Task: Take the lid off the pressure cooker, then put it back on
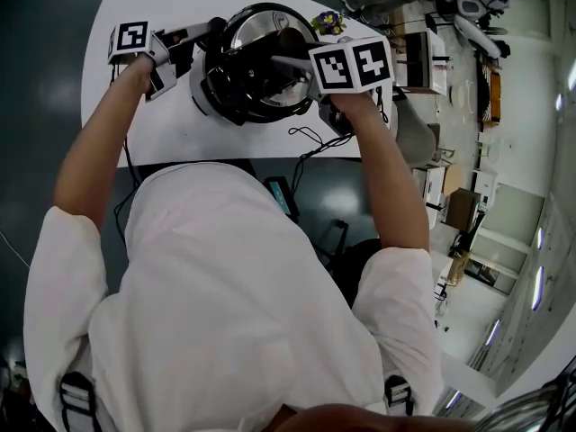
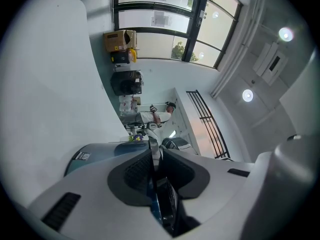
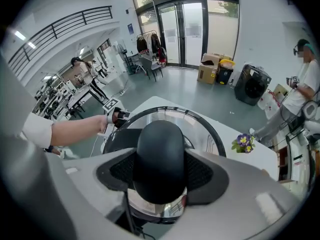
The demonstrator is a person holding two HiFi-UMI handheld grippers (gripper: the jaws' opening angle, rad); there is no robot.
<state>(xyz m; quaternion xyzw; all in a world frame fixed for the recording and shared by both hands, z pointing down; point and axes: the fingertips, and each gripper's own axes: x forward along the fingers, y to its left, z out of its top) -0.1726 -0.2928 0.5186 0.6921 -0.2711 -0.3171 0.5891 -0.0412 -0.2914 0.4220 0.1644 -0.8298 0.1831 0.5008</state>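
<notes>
A black pressure cooker [image 1: 225, 84] stands on the white table [image 1: 144, 133]. Its silver, black-rimmed lid [image 1: 261, 25] lies over the pot; I cannot tell whether it is seated. My right gripper [image 1: 292, 66] points steeply down, and its pads press on the lid's black handle [image 3: 160, 159], which fills the gap between them. The lid [image 3: 205, 129] spreads out behind the handle. My left gripper [image 1: 184, 43] is level at the cooker's left side, shut on a thin dark edge [image 2: 153, 151] of the cooker [image 2: 100, 151]. The right gripper view shows the left gripper [image 3: 116, 117] there too.
A small pot of purple and yellow flowers [image 1: 327, 21] stands on the table just behind the cooker, and shows as flowers [image 3: 244, 142] in the right gripper view. A black cable [image 1: 310, 142] trails off the near table edge. Other people and desks are farther off.
</notes>
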